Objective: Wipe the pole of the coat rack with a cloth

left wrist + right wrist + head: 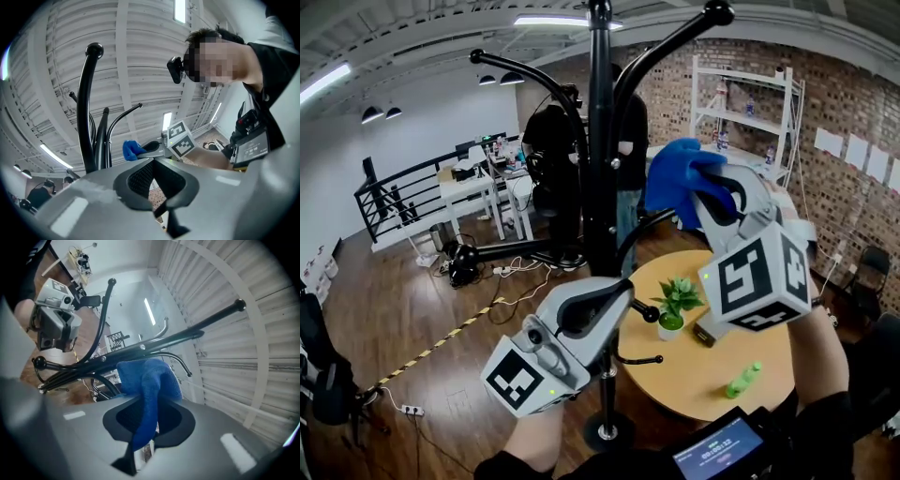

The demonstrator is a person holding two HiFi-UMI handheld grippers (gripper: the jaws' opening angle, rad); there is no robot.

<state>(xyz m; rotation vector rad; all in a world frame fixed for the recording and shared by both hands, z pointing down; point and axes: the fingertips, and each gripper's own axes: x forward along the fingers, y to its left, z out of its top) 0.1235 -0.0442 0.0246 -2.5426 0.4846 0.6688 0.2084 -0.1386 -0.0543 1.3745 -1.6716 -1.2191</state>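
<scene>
Cloth point(150, 376) is clamped in right tongs point(146, 423), clearest in right gripper view.

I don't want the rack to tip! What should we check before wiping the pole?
1. Is the cloth in the right gripper? ok, jaws shut on it.
2. Is the cloth on the pole? not ok, it sits apart, beside it.
3. Is the left gripper free? ok, shut, empty, low beside the pole.
4. Is the rack upright on its base? ok.
5. Is the way clear? cannot tell, a curved arm passes close.
</scene>
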